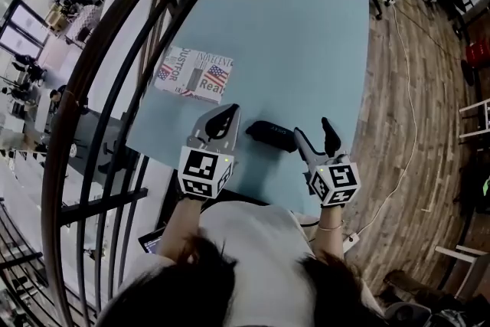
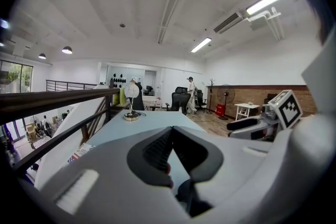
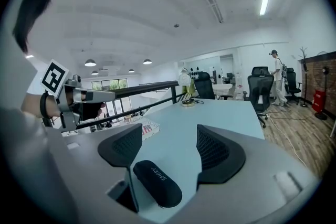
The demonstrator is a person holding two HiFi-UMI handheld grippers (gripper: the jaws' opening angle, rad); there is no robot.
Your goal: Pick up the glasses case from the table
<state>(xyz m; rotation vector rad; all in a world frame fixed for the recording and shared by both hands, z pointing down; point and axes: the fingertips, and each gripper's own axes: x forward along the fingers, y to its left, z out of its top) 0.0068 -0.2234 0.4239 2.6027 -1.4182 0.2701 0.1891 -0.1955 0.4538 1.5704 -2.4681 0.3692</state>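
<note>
Pickup is not yet made: the glasses case (image 1: pixel 270 135) lies ungripped on the tabletop (image 1: pixel 306 34), just beside the spread right tongs (image 1: pixel 314 131), while the left tongs (image 1: pixel 227 112) are pressed together, empty.

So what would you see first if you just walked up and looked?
Two grippers with black-and-white marker cubes reach over the near edge of a pale blue table: the left gripper shut, the right gripper open. Between them a black glasses case lies flat on the table, not held. Farther along on the left sits a flag-print box.
</note>
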